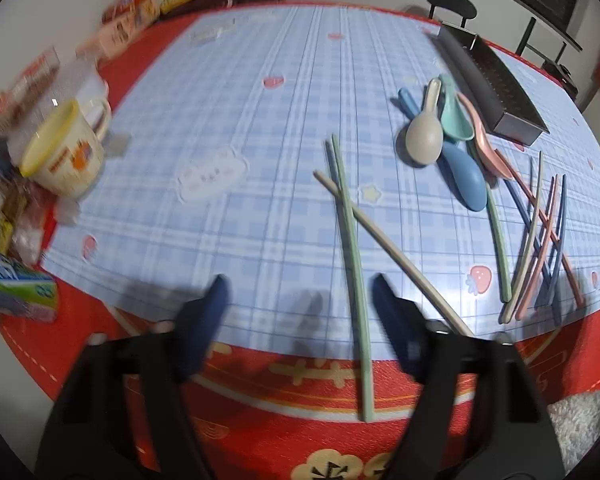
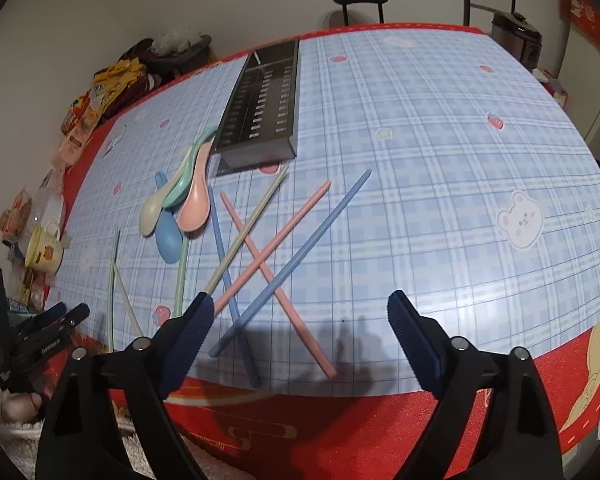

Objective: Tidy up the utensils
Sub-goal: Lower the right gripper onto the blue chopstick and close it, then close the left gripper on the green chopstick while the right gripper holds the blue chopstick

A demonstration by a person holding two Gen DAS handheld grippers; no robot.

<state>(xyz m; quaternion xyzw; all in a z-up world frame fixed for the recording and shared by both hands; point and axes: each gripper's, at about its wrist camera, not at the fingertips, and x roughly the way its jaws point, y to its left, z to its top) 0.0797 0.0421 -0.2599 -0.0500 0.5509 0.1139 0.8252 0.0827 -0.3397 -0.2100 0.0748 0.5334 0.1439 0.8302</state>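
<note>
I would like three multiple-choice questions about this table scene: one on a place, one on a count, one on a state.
1. Where do the spoons lie?
A. inside the black tray
B. on the tablecloth beside the tray
C. in the yellow-rimmed cup

2. How many spoons are there?
A. two
B. four
C. six

3. How is the right hand-held gripper?
A. open, holding nothing
B. shut on a chopstick
C. shut on a spoon

Answers:
1 B: the spoons rest on the tablecloth, next to the black tray.
2 B: beige, teal, blue and pink.
3 A: the right hand-held gripper has its jaws wide apart above the chopsticks.
</note>
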